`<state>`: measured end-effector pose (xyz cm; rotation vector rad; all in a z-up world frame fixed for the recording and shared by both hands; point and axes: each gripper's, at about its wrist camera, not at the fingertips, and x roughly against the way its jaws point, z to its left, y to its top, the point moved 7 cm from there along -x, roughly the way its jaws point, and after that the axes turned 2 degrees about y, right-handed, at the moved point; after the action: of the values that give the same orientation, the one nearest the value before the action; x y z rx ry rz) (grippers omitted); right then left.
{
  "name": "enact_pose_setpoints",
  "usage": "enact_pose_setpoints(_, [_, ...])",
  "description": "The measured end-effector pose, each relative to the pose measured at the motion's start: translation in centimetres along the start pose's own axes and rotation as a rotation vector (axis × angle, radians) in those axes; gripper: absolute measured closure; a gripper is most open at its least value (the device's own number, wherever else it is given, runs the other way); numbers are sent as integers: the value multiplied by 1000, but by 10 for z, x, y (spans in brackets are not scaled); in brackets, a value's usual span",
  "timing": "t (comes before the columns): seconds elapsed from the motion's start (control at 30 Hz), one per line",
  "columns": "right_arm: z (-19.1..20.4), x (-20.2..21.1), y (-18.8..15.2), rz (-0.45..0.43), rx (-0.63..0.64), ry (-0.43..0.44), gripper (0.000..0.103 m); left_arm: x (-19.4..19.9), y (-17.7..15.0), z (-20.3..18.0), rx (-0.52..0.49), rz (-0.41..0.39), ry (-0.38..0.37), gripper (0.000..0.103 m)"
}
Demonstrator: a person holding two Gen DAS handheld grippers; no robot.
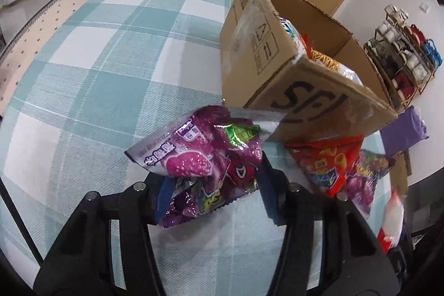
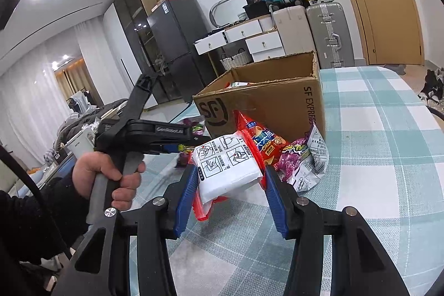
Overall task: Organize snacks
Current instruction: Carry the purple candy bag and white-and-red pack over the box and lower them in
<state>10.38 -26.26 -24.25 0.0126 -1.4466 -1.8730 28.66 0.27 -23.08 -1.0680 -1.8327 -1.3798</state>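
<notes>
My left gripper (image 1: 213, 187) is shut on a crumpled purple snack bag (image 1: 194, 154), just in front of the open cardboard box (image 1: 277, 60). My right gripper (image 2: 230, 185) is shut on a white packet (image 2: 227, 171) with a red edge, held above the tablecloth near the box (image 2: 263, 101). In the right wrist view a hand (image 2: 108, 174) holds the left gripper (image 2: 194, 144) left of the box. A red snack bag (image 1: 330, 160) (image 2: 263, 143) and another purple bag (image 1: 363, 179) (image 2: 294, 160) lie against the box's front. Several snacks show inside the box.
A teal-and-white plaid cloth (image 1: 97, 60) covers the table (image 2: 374, 157). A purple cloth (image 1: 402, 129) and a rack of yarn (image 1: 402, 60) stand beyond the box. Suitcases (image 2: 330, 32), white drawers (image 2: 249, 38) and a wooden door (image 2: 383, 4) are at the back.
</notes>
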Motion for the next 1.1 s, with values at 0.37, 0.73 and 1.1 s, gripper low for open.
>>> enact_pose_setpoints(0.37, [-5,4,2,-27,-13,-28,54,59,-39,17,-51,-36,10,52])
enact_pose_setpoints(0.73, [37,38,21,-88,86,-28,54,125,-75,9,-91,-97,-33,52])
enact_pose_setpoints(1.1, [80,97,88,-198,113,42,54,191,-51,-21,-155,-186,-104,52])
